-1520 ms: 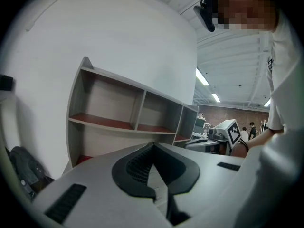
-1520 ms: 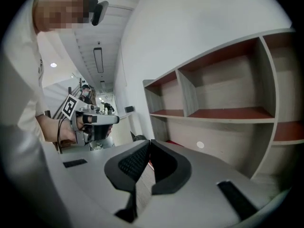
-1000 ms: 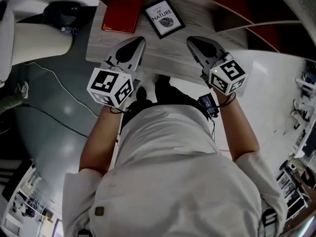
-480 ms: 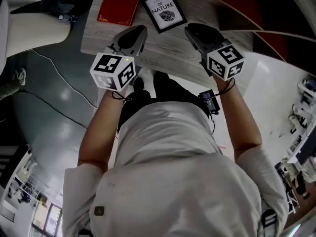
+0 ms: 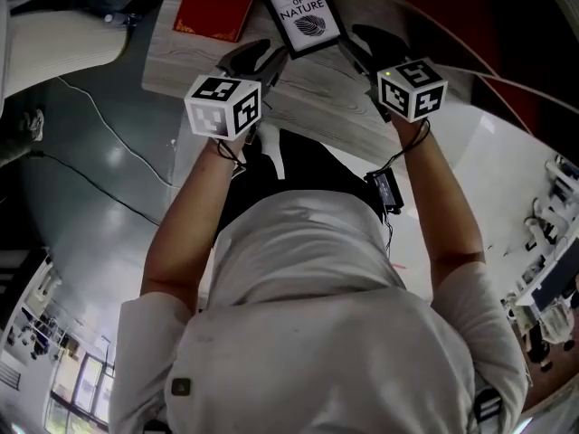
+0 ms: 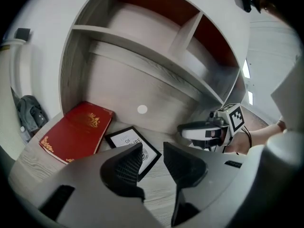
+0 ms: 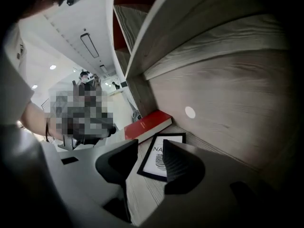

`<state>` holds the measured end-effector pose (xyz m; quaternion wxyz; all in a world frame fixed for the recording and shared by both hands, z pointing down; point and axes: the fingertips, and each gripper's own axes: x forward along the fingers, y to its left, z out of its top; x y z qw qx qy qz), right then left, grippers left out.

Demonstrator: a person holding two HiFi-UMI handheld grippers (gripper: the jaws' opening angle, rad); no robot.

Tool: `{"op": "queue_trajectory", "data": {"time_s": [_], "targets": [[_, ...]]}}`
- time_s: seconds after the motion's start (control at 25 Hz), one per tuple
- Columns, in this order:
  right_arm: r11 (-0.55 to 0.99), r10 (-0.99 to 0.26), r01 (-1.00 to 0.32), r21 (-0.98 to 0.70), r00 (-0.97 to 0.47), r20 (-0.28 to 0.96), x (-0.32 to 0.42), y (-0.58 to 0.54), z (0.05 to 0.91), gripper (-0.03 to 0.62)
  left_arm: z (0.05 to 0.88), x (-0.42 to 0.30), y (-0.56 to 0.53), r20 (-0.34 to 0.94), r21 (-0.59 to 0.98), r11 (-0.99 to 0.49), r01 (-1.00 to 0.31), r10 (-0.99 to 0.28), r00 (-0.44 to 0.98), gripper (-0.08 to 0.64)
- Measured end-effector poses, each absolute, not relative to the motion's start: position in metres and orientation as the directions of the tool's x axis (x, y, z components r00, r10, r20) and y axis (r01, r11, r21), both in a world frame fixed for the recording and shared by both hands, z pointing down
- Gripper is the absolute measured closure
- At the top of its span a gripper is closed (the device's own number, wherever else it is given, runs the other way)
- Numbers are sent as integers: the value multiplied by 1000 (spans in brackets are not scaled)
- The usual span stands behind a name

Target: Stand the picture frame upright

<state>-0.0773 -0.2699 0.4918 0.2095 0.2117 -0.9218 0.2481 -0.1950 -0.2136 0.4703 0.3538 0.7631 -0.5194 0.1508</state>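
Black picture frame (image 5: 304,16) between left gripper (image 6: 152,150) and right gripper (image 7: 151,147), jaws just spread, empty

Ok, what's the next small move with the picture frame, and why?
Probably ease both grippers forward onto the frame's side edges. The picture frame lies flat on the shelf beside the red book. The left gripper and right gripper flank its near end. Their jaws have just been opening, with nothing between them yet.
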Motion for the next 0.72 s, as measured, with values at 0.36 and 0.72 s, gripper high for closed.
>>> {"op": "queue_trajectory", "data": {"time_s": [0.36, 0.72], "targets": [[778, -228, -503, -378, -786, 575, -94, -292, 553, 379, 534, -199, -237, 652, 436, -129, -891, -637, 411, 351], [758, -205, -536, -373, -738, 643, -107, -313, 613, 353, 592, -197, -250, 694, 491, -32, -870, -590, 413, 318]]}}
